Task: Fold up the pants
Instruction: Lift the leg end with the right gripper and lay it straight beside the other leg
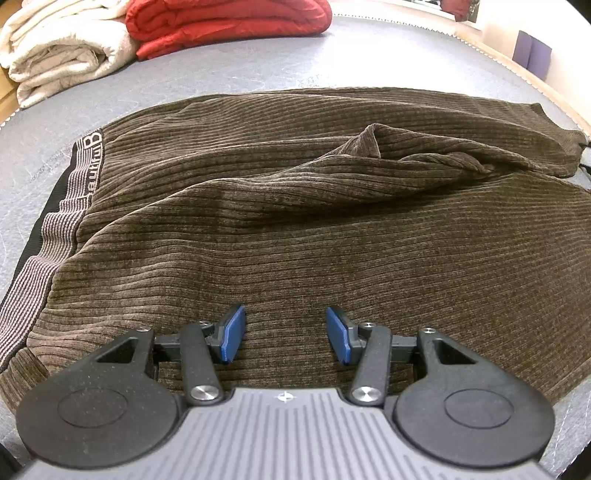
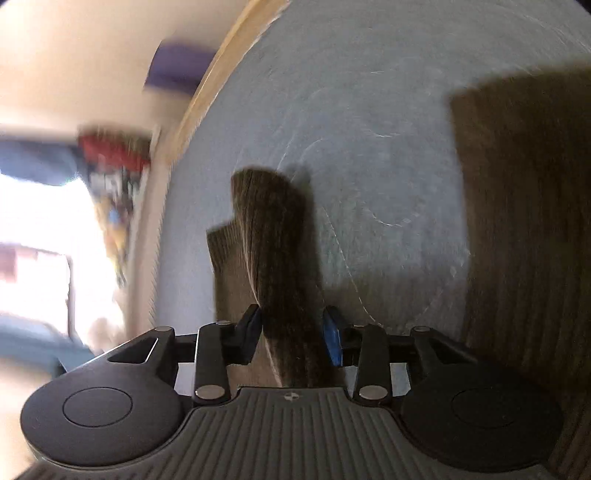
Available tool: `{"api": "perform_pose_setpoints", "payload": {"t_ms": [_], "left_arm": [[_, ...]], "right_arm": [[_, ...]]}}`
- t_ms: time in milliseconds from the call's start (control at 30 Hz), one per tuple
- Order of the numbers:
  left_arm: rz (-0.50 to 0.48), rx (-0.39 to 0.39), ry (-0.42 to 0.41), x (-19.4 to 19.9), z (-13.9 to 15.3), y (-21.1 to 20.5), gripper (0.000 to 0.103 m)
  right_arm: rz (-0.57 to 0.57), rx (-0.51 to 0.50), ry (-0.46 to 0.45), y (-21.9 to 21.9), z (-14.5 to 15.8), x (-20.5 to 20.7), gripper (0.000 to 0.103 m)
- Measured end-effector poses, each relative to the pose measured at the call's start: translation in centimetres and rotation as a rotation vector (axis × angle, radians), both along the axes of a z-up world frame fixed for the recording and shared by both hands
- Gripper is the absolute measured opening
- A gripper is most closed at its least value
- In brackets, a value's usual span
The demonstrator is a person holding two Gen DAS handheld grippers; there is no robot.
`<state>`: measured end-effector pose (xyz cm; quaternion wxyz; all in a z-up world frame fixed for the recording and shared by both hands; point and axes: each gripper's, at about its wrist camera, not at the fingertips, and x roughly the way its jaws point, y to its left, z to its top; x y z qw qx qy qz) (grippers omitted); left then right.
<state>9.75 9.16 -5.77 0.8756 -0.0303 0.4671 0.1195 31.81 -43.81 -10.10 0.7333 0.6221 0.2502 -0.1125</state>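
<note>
Folding is in progress on the brown ribbed corduroy-like pants [image 1: 295, 206], which lie spread over a grey felt-covered desk [image 1: 229, 74], with the striped elastic waistband [image 1: 62, 218] at the left side in the left wrist view. The left tongs [image 1: 285, 332] hover just above the cloth with the blue pads [image 1: 233, 332] standing apart, about half open, and nothing is between them. The right tongs [image 2: 291, 334] have a bunched fold of the same brown fabric [image 2: 273, 240] between their jaws; the cloth fills the gap and both pads seem to press on it, so this looks like a firm pinch on a thick bundle. This piece hangs free over the grey surface, while another part of the pants [image 2: 517, 221] lies flat to the right in that view.

The step in hand seems to be carrying one end of the pants over to lay it on the rest. The next move probably asks the right tongs to bring the held end across and set it down evenly, and the left tongs to hold or smooth the ridge of loose cloth [image 1: 373, 144] in the middle.

At the far edge of the desk rest a folded red blanket [image 1: 225, 22] and a folded cream blanket [image 1: 62, 55]. The room beyond is blurred in the right wrist view; a bright window area is there.
</note>
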Motion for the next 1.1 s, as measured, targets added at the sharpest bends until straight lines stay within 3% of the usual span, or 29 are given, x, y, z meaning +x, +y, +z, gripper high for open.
{"api": "perform_pose_setpoints", "payload": {"t_ms": [67,133,200,300,367,467,667,867,1000,1100], "left_arm": [[0.0,0.0,0.0,0.0,0.0,0.0,0.055],[0.0,0.001,-0.001,0.0,0.0,0.0,0.055],[0.002,0.001,0.0,0.0,0.0,0.0,0.055],[0.0,0.003,0.005,0.1,0.0,0.0,0.055],[-0.002,0.002,0.009,0.1,0.1,0.1,0.055],[-0.002,0.001,0.016,0.3,0.1,0.1,0.055],[0.002,0.003,0.018,0.3,0.0,0.1,0.055],[0.005,0.003,0.02,0.4,0.0,0.0,0.055],[0.01,0.003,0.014,0.3,0.0,0.0,0.055],[0.008,0.0,0.008,0.2,0.0,0.0,0.055]], "right_arm": [[-0.129,0.005,0.031,0.1,-0.2,-1.4,0.026],[-0.182,-0.012,0.069,0.8,0.1,-2.3,0.02],[-0.147,-0.094,0.119,1.9,0.8,-1.9,0.02],[-0.075,-0.148,0.121,3.0,0.8,-0.7,0.02],[0.021,-0.123,0.08,3.5,0.5,1.3,0.021],[0.16,-0.117,0.019,3.4,0.4,3.5,0.032],[0.14,0.052,-0.059,1.2,-0.8,3.2,0.039],[0.127,0.119,-0.116,0.3,-1.2,4.2,0.042],[0.13,0.044,-0.153,0.0,0.0,4.9,0.019],[0.088,-0.08,-0.096,-0.7,1.3,4.3,0.017]]}}
